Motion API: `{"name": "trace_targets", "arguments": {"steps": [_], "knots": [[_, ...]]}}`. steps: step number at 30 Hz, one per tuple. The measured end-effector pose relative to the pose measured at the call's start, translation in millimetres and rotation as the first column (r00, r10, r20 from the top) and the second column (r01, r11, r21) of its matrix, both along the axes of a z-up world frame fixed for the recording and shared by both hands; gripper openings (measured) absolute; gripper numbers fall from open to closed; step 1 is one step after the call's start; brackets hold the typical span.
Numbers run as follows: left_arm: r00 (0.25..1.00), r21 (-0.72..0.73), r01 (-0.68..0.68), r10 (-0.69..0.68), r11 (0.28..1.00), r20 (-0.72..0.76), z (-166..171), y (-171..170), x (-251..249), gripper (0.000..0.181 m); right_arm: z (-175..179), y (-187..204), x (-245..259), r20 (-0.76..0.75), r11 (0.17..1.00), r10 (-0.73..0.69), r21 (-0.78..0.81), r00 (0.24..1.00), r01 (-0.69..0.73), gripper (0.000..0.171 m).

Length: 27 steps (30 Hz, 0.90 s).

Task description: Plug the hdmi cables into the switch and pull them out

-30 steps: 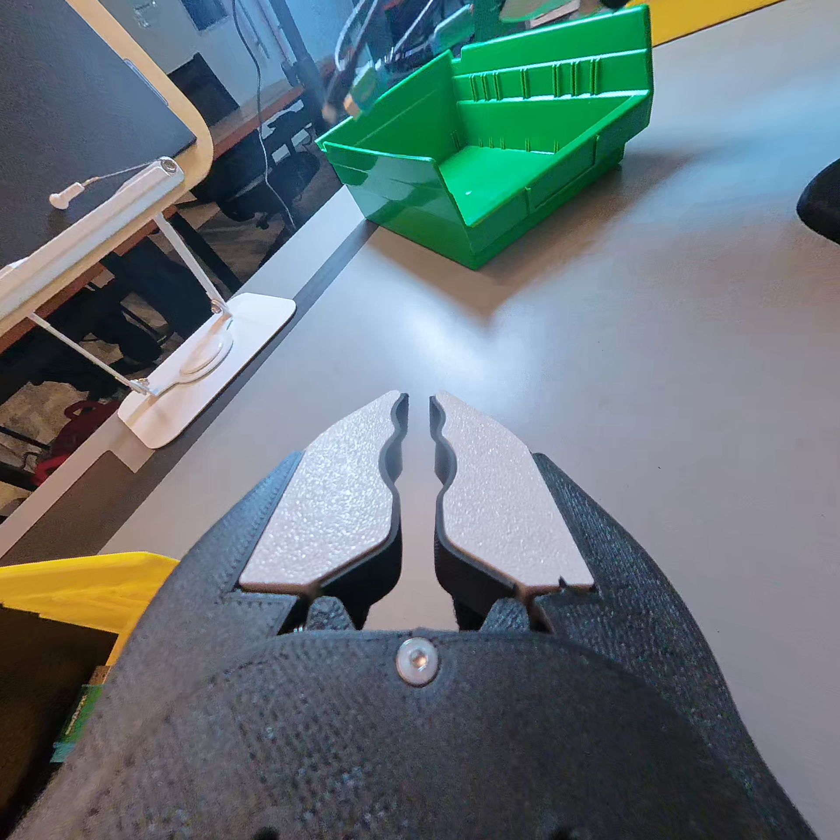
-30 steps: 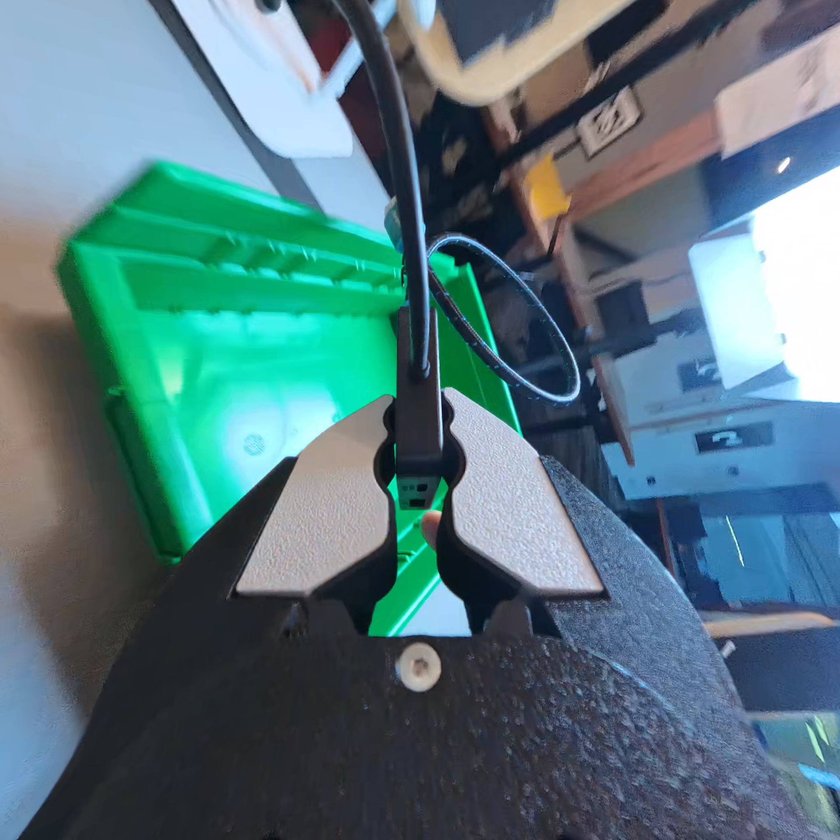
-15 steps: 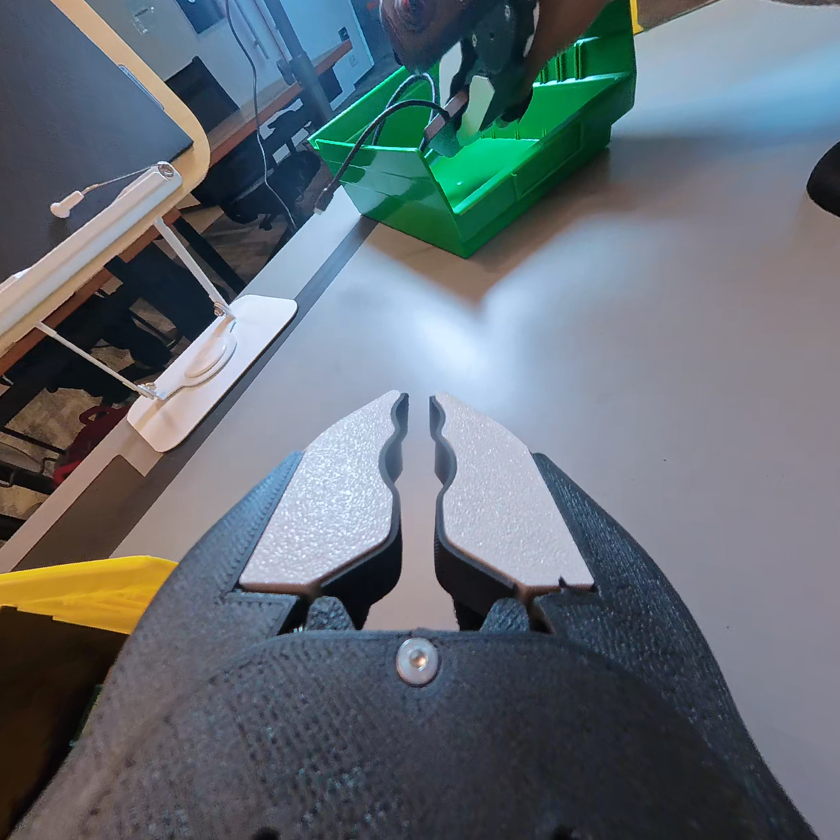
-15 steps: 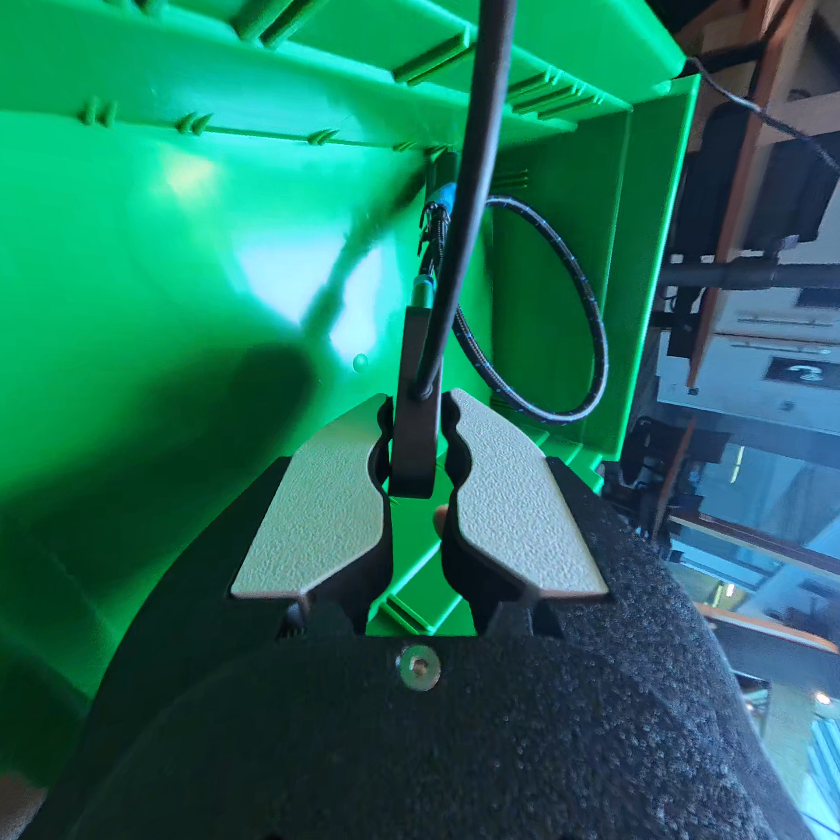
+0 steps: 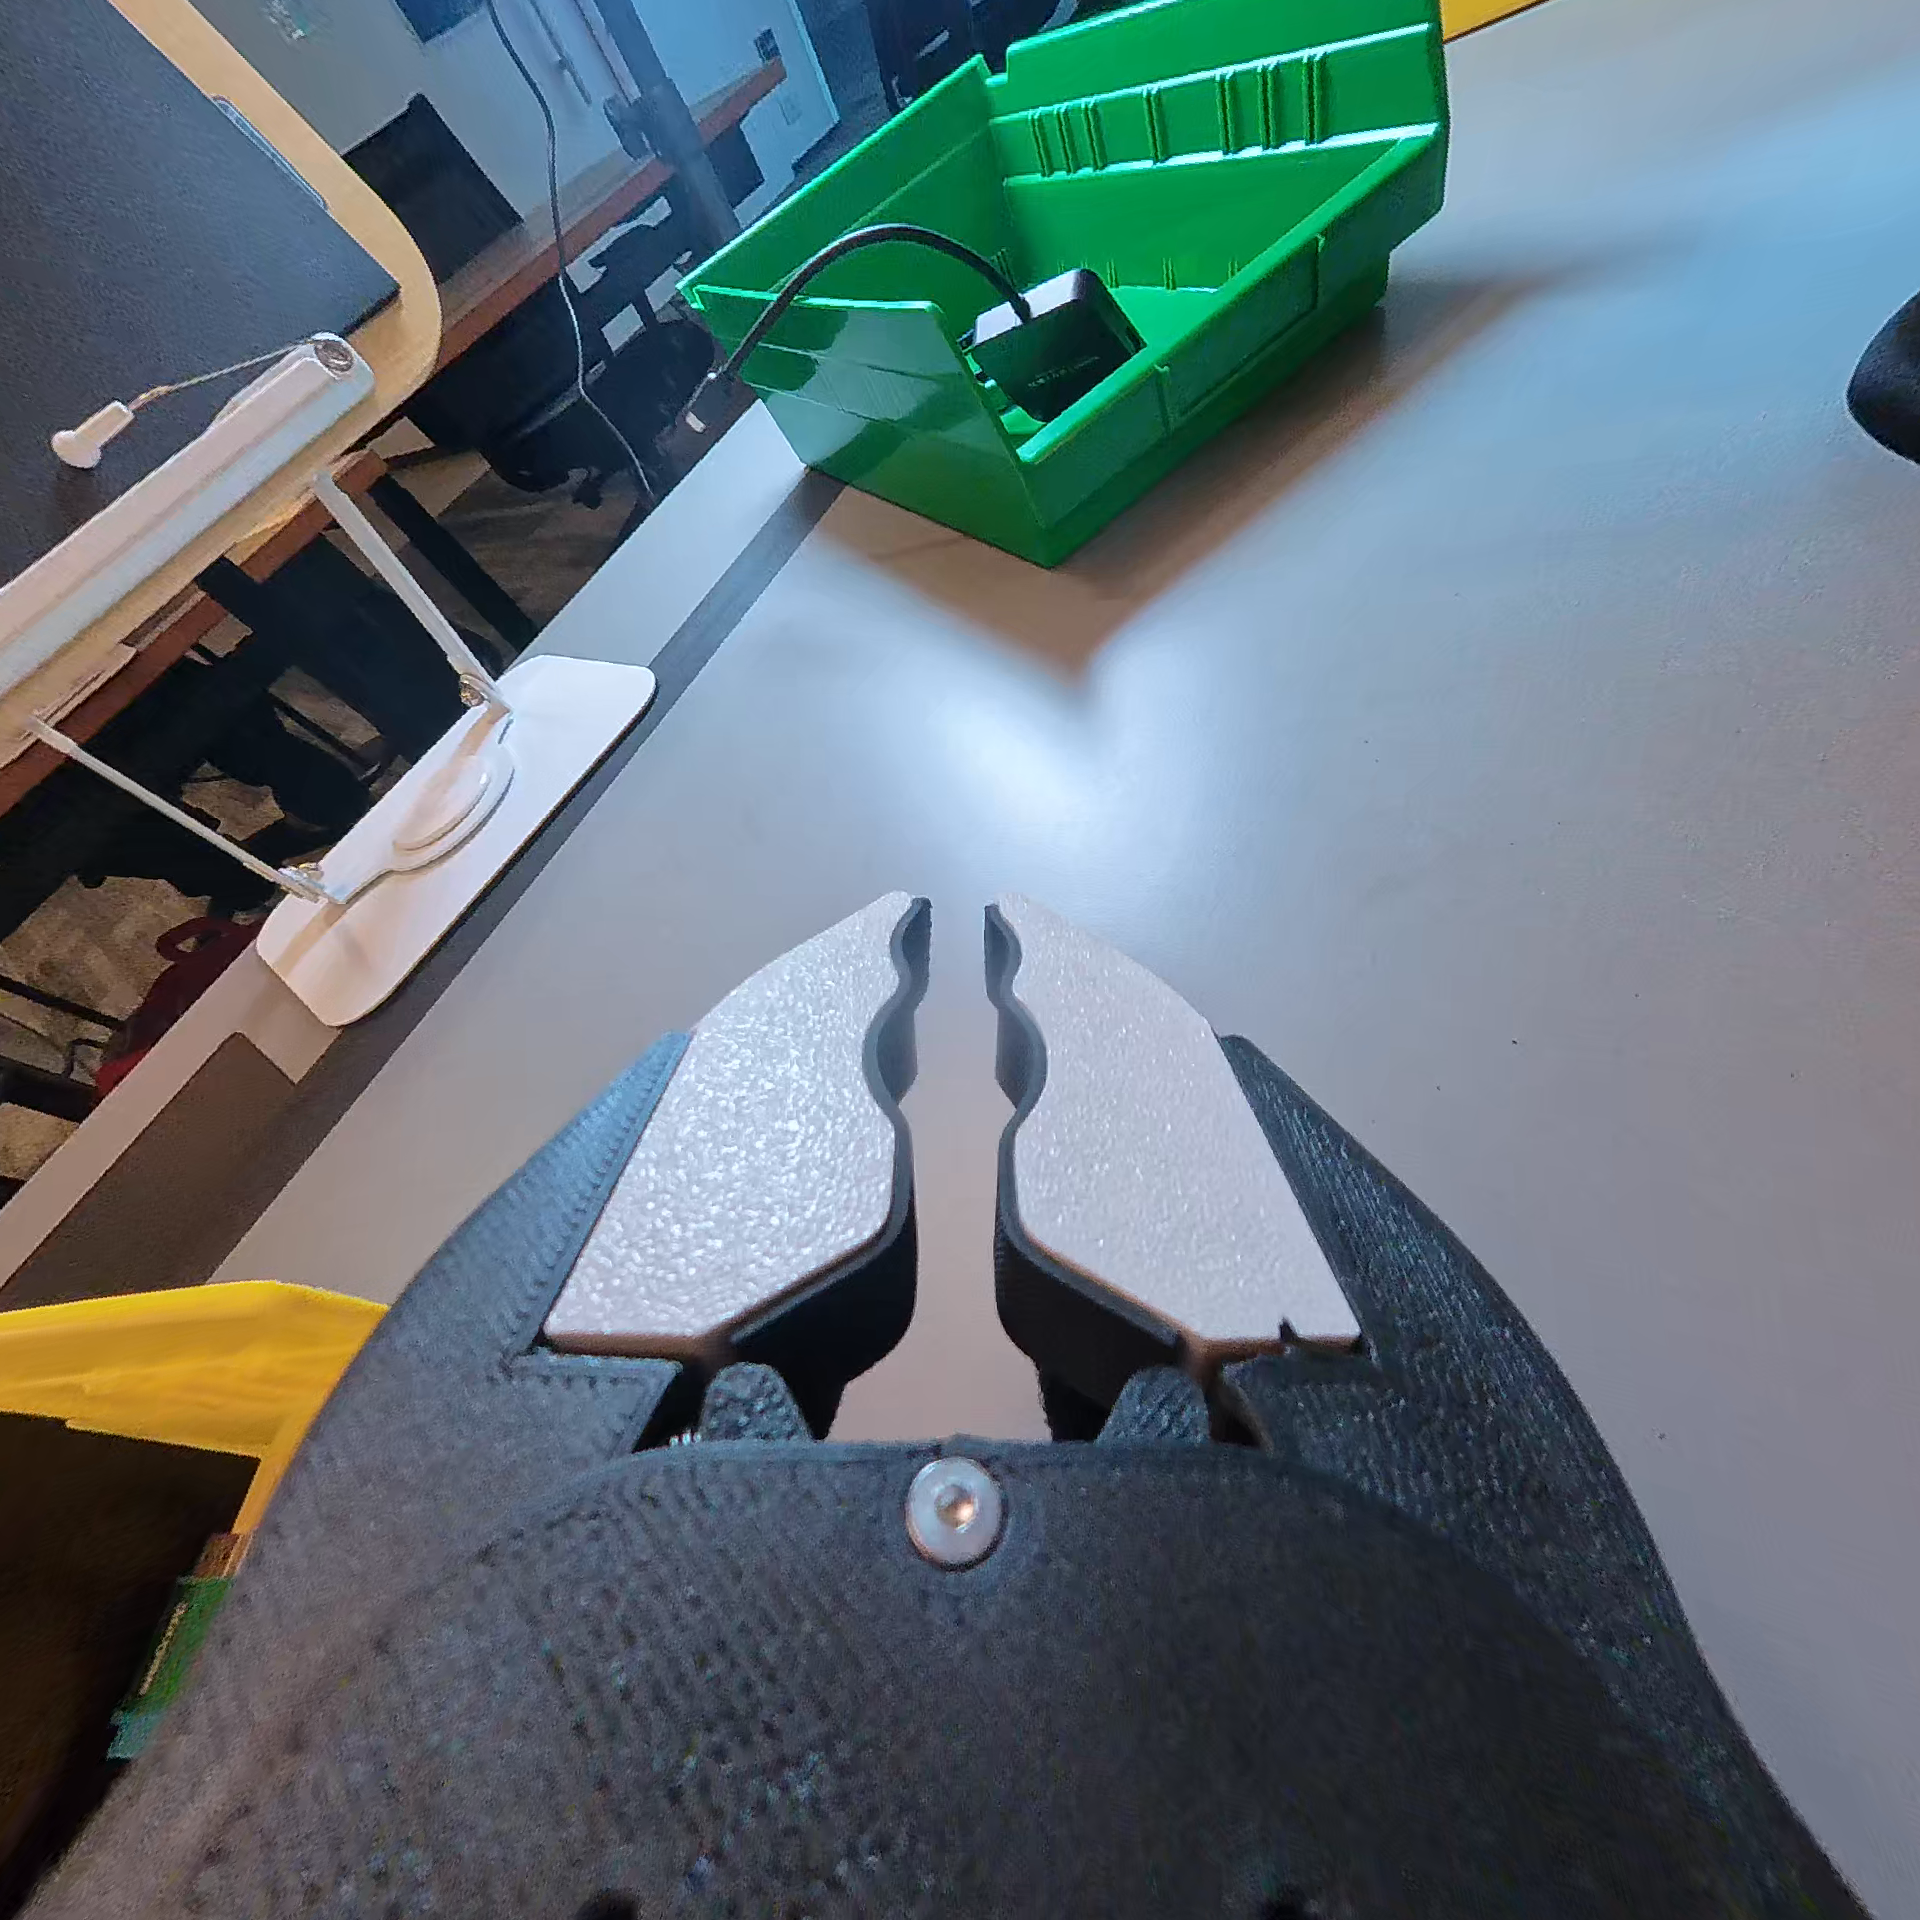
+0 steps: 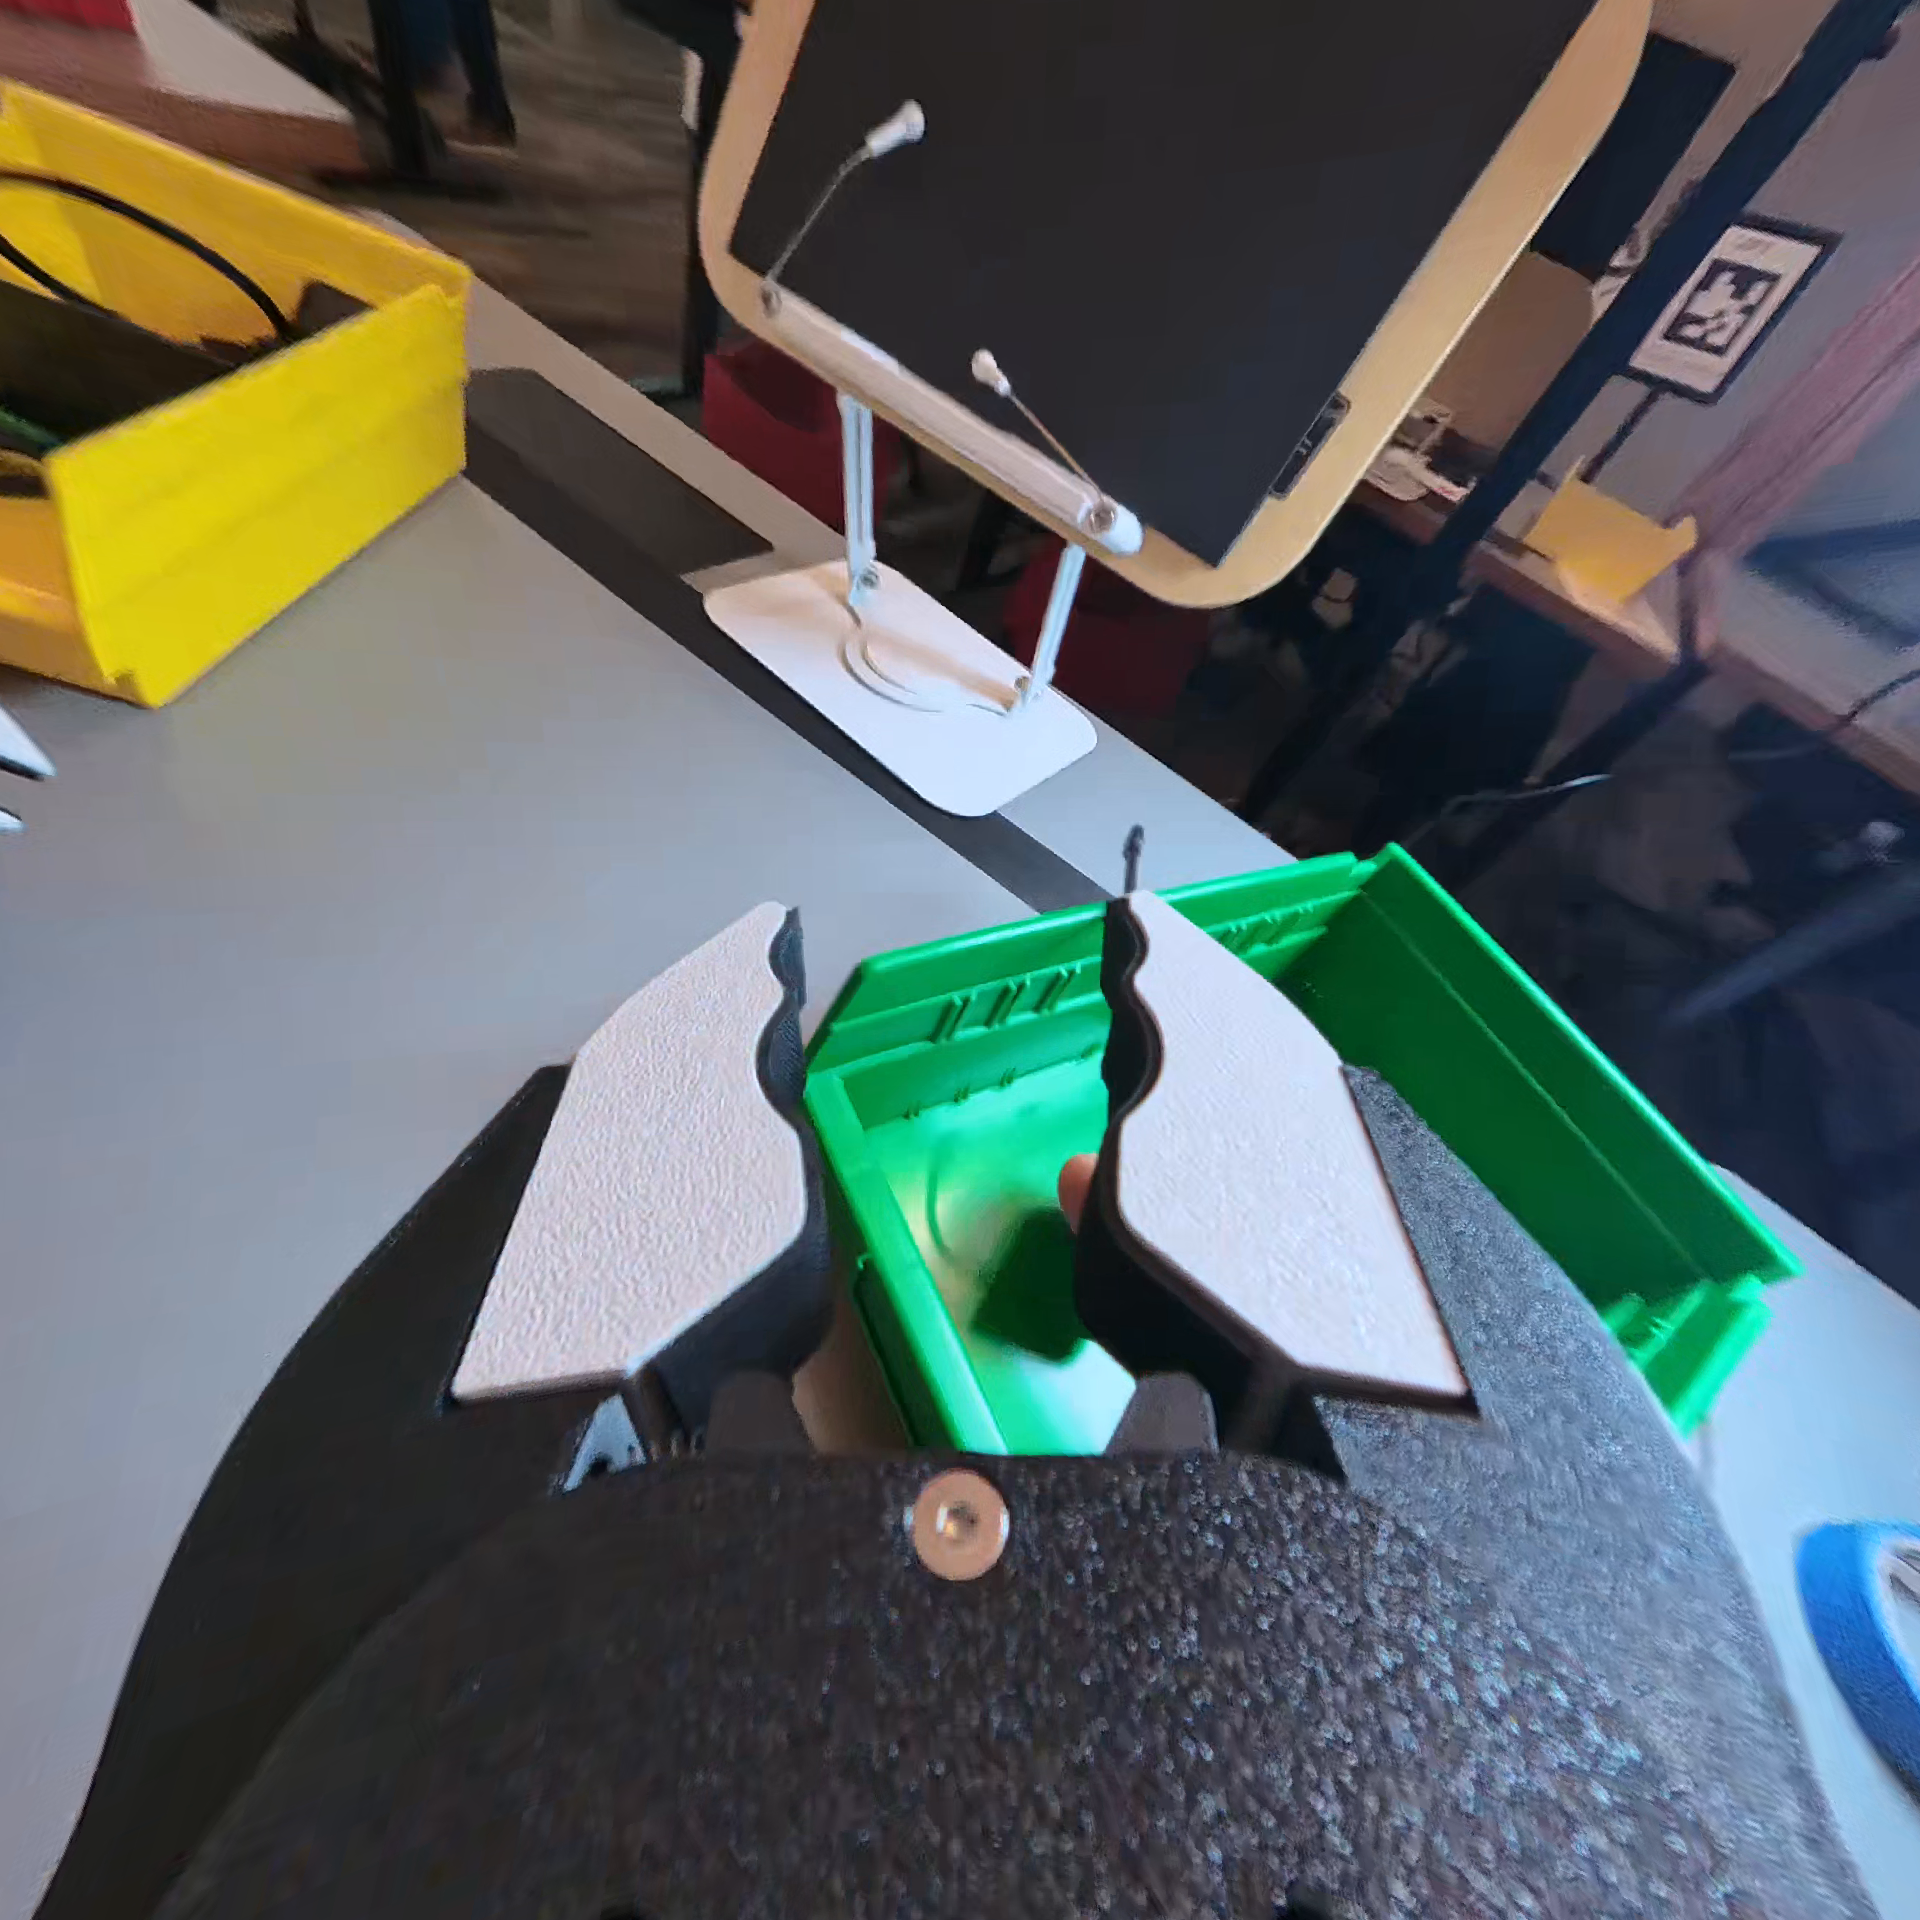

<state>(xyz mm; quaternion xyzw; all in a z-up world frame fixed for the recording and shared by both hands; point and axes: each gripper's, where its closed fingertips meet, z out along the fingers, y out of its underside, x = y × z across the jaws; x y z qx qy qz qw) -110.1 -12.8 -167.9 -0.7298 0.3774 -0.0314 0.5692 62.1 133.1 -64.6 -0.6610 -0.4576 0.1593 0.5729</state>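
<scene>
Since the earlier frame the right gripper (image 6: 948,920) has let go of the black switch (image 5: 1055,348) and drawn back above the green bin (image 5: 1091,312); its jaws now stand wide apart with nothing between them. Left wrist view: the switch lies inside the green bin, toward the bin's low open front, at 12 o'clock from the left gripper (image 5: 956,914) and well apart from it. A black cable (image 5: 873,244) rises from the switch, arches over the bin's wall toward 10 o'clock and hangs past the table (image 5: 1455,831) edge. The left gripper's jaws are nearly closed, a narrow slit between them, gripping nothing, above bare grey table. A yellow bin (image 5: 156,1351) sits at 8 o'clock, just beside the gripper body. A tablet on a white stand (image 5: 457,821) stands at 10 o'clock along the table edge. Right wrist view: the green bin lies directly beneath the spread fingers; a dark blurred shape shows on its floor. The yellow bin is at 10 o'clock, the stand at 12 o'clock, a roll of blue tape (image 6: 1860,1652) at 4 o'clock.
</scene>
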Motion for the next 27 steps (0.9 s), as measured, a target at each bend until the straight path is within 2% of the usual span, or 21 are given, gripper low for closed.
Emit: {"name": "trace_targets", "arguments": {"steps": [3,7,8,10,11,12,13,15,19,21,23,25,27], "knots": [[1.0,-0.01,0.005,-0.005,1.0,-0.003,-4,0,2,0.01,-34,26,9,0.234,0.992,-0.119,0.064,0.965,0.107,0.054],[1.0,-0.019,0.002,-0.003,1.0,-0.027,-9,1,2,0.01,-78,81,7,0.399,0.987,-0.157,0.022,0.903,0.162,0.044],[1.0,-0.013,-0.001,0.001,1.0,-0.026,-8,1,1,0.01,-85,93,7,0.436,0.986,-0.16,0.028,0.886,0.164,0.036],[1.0,-0.009,-0.005,0.005,1.0,-0.011,-5,1,-1,0.009,-90,110,7,0.493,0.988,-0.154,0.055,0.856,0.146,0.007],[1.0,-0.007,-0.009,0.009,1.0,-0.006,-3,1,-3,0.009,-89,117,12,0.517,0.984,-0.171,0.049,0.839,0.171,0.006],[1.0,-0.006,-0.012,0.012,1.0,-0.003,-3,2,-5,0.009,-85,129,27,0.565,0.963,-0.256,0.074,0.785,0.26,0.005],[1.0,-0.006,-0.013,0.013,1.0,0.001,-2,2,-6,0.009,-77,140,47,0.637,0.928,-0.361,0.17,0.681,0.333,0.005],[1.0,-0.013,-0.01,0.01,1.0,0.01,-3,3,-7,0.008,-54,152,72,0.697,0.861,-0.506,0.375,0.507,0.344,0.005],[1.0,-0.012,0.001,-0.001,1.0,-0.015,-5,1,-2,0.008,-29,150,89,0.734,0.795,-0.604,0.53,0.31,0.296,0.004],[1.0,-0.005,0.006,-0.006,1.0,-0.023,-4,-1,0,0.008,-24,150,95,0.728,0.785,-0.615,0.527,0.304,0.327,0.004],[1.0,-0.004,0.007,-0.008,1.0,-0.028,-4,-1,0,0.008,-18,154,106,0.7,0.776,-0.621,0.488,0.351,0.4,0.004],[1.0,-0.011,0.006,-0.007,1.0,-0.024,-5,0,0,0.007,-14,159,117,0.65,0.773,-0.617,0.394,0.443,0.497,0.004],[1.0,-0.023,0.005,-0.006,1.0,-0.025,-9,1,-1,0.007,-5,163,134,0.613,0.747,-0.642,0.363,0.461,0.558,0.005]]}}
